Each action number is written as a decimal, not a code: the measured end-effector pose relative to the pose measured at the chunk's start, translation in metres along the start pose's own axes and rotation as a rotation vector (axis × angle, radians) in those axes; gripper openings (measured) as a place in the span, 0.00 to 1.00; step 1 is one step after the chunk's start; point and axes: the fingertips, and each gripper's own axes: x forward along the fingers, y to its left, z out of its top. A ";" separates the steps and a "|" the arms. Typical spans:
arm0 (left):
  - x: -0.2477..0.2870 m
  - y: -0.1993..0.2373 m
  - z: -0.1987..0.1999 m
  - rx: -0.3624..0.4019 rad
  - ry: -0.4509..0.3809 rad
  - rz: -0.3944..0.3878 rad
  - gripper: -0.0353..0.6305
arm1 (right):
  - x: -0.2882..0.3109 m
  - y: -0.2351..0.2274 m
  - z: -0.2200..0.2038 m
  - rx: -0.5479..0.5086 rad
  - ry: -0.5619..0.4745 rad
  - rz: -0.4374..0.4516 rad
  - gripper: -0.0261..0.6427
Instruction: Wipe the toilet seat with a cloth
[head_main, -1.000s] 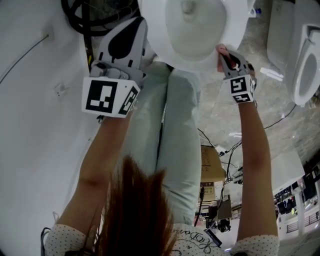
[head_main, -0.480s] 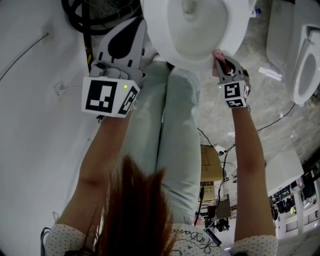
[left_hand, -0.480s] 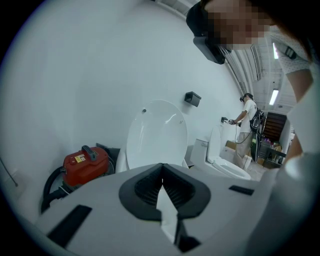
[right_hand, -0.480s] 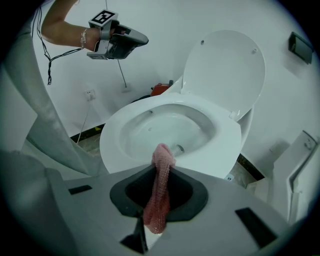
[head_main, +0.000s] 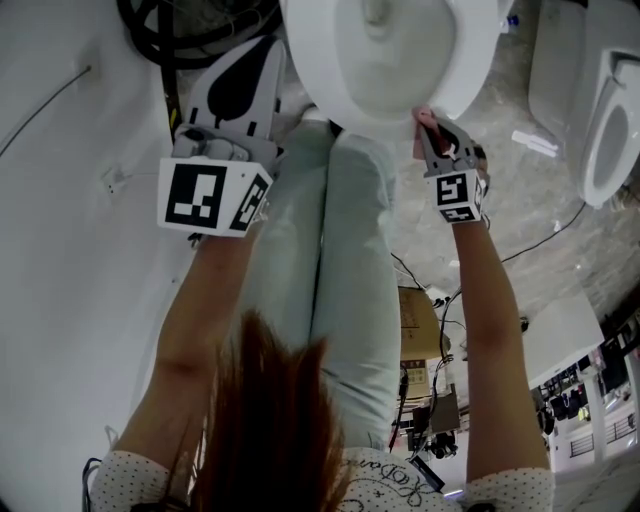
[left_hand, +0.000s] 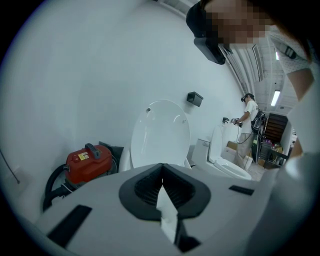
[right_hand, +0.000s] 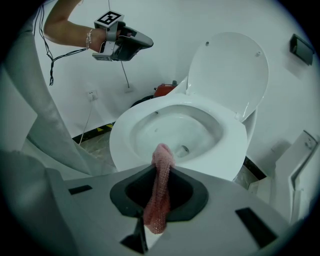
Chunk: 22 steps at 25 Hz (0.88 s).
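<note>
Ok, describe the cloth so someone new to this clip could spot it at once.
Find the white toilet with its lid raised; at the near rim of its seat is the right gripper. The cloth is the narrow pink knitted strip pinched between that gripper's jaws, its tip poking out in front. It is the only pink thing among white and grey surfaces.

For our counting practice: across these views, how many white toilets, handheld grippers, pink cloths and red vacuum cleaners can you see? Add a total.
White ceramic toilets: 2, the open white ceramic toilet and the second white ceramic toilet
Handheld grippers: 2, the left gripper and the right gripper
Pink knitted cloth: 1
Red canister vacuum cleaner: 1
Total: 6
</note>
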 end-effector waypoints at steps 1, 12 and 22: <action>0.000 0.001 0.000 -0.002 0.001 0.002 0.06 | 0.000 0.001 0.001 -0.002 0.002 0.003 0.11; -0.006 0.014 -0.004 -0.015 0.003 0.019 0.06 | 0.006 0.029 0.008 -0.018 -0.012 0.065 0.11; -0.012 0.029 -0.004 -0.024 0.000 0.054 0.06 | 0.012 0.054 0.026 -0.067 -0.030 0.139 0.12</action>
